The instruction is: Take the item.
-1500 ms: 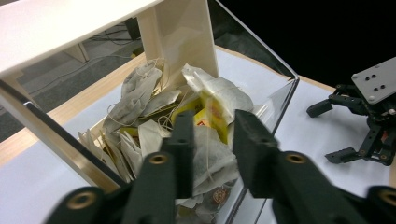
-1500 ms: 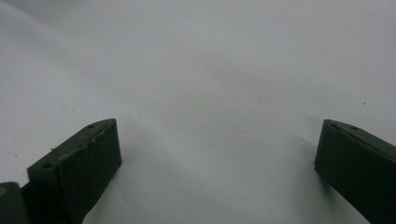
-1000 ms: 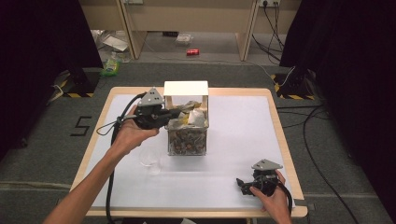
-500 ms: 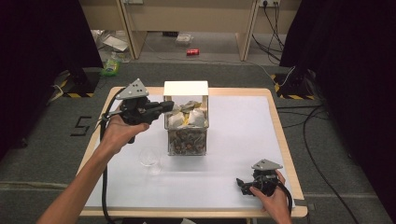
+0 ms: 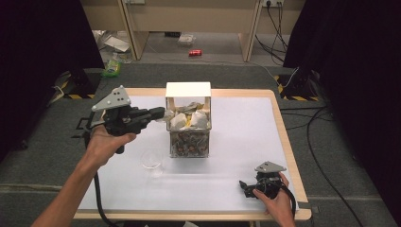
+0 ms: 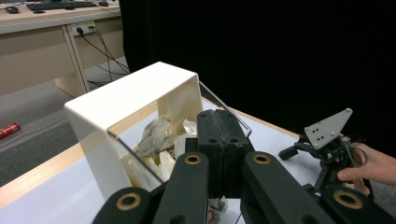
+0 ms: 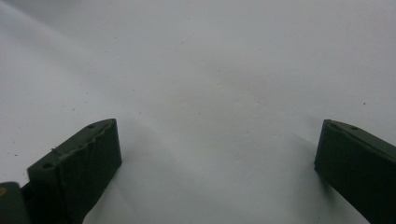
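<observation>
- The left gripper (image 5: 158, 113) hung in the air with its jaws pressed flat together, nothing visible between them.
- Just beyond its fingertips (image 6: 223, 140) stood a clear box with a white top (image 5: 188, 118), holding crumpled pale wrappers (image 5: 189, 118).
- The right gripper (image 5: 246, 185) rested on the white tabletop (image 5: 236, 137), jaws spread wide and empty.
- A small clear glass cup (image 5: 152, 161) sat below the left fingers.

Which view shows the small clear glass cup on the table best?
The high view: the glass cup stands whole on the white table, in front of and left of the clear box. The left gripper view looks over the box instead; the right gripper view looks at bare table surface between its open jaws.
</observation>
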The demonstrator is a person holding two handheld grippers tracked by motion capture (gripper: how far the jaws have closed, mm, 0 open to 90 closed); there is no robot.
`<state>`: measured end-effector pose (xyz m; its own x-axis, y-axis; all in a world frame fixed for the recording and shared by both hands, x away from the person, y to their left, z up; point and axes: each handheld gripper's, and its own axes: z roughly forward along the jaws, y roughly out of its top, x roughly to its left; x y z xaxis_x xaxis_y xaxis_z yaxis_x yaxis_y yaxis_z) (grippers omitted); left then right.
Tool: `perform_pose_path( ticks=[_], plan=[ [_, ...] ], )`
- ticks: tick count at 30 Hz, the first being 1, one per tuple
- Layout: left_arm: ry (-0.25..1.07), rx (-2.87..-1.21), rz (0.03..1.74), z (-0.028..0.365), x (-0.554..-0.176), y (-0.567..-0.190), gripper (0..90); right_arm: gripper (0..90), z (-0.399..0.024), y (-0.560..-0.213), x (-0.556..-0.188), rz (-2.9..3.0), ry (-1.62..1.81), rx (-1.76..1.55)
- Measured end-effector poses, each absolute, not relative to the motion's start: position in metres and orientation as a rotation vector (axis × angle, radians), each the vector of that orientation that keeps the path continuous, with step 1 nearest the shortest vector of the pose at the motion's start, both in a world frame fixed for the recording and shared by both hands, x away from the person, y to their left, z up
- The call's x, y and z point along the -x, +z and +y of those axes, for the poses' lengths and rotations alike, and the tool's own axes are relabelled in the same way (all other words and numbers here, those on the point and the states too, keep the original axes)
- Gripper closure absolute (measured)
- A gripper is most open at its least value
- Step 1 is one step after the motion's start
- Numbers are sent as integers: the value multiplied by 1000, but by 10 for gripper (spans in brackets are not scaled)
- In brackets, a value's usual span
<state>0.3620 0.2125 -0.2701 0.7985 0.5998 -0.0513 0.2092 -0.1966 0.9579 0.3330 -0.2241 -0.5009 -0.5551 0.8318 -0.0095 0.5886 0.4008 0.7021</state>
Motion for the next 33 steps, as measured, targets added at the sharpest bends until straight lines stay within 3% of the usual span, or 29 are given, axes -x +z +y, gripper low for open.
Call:
perform_pose_path(
  ticks=[20,33],
  plan=[
    [376,-1742,703,252,-340,-323,889,12,-224,-501,-333,2301,942,-1229],
    [357,-1722,741,254,-333,-358,889,12,-224,-501,-333,2301,942,-1228]
  ],
)
